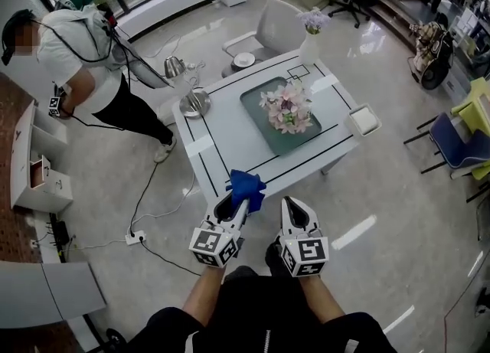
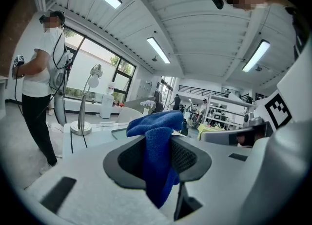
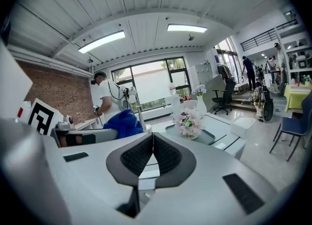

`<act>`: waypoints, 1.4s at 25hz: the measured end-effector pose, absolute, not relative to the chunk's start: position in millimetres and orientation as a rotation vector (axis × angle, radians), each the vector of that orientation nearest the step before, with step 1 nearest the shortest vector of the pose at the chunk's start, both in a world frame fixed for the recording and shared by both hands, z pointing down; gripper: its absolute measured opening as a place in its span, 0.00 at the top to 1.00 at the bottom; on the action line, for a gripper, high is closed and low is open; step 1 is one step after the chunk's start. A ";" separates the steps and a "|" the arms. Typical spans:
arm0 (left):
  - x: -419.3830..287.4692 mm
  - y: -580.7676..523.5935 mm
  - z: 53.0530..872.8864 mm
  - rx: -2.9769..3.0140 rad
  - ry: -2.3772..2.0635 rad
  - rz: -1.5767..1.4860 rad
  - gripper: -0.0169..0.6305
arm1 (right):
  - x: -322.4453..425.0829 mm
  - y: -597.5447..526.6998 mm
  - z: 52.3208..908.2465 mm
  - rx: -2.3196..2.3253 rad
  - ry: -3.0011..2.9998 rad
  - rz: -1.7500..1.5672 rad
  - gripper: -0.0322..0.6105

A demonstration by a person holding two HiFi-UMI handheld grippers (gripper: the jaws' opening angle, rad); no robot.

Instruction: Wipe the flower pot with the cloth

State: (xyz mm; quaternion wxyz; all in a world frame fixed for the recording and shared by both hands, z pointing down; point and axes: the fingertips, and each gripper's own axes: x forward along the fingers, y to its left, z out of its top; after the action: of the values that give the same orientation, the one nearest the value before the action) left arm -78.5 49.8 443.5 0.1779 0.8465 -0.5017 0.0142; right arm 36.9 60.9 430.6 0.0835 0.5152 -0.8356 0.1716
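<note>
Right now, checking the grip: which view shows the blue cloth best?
The left gripper view: the blue cloth sits pinched between the left gripper's jaws, centre frame. The head view shows it small at that gripper's tip; the right gripper view, only a bunched part.

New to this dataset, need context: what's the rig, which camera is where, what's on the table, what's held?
No robot: a person at a white table holds a two-jaw tool in each hand; the marker cubes belong to the tools. The top-down picture is from a head camera; the other two cameras ride on the tools. The left tool is shut on a blue cloth. The right tool is shut and empty. On the table: potted flowers on a tray, a lamp, a vase, a white box.
</note>
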 end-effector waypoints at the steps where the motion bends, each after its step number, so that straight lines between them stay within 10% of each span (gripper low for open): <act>1: -78.7 37.8 447.1 2.380 -1.437 0.046 0.76 | 40.7 48.1 432.3 1.523 -2.499 0.519 0.94; 35: -58.8 -335.2 633.5 2.385 -1.255 0.299 0.76 | 49.6 -109.6 506.0 1.603 -2.152 0.585 0.94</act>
State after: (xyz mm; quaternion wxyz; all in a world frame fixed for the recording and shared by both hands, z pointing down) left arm -58.8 -335.2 633.5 0.2134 0.8593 -0.4522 0.1077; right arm 49.6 -109.6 506.0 0.1962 0.5724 -0.7682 0.2089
